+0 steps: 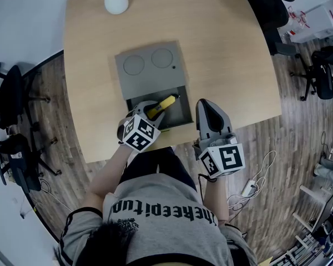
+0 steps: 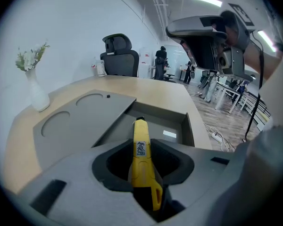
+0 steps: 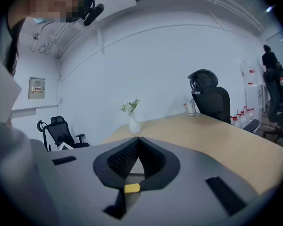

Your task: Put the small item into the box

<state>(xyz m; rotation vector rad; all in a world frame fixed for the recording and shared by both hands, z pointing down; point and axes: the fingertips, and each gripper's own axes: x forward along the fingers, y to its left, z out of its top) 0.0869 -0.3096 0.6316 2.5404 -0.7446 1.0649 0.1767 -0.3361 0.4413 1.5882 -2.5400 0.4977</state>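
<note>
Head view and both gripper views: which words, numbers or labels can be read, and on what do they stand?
No text reads clearly.
Sticker on the small yellow item: print too blurred to read.
T-shirt: black lettering, too warped to read with certainty.
Left cube, right cube: square markers only, no words.

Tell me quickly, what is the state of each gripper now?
Left gripper: closed on the yellow tool.
Right gripper: closed, nothing between its jaws.

Grey tee w/ blk print, blk bottoms, grey left claw, right claw
</note>
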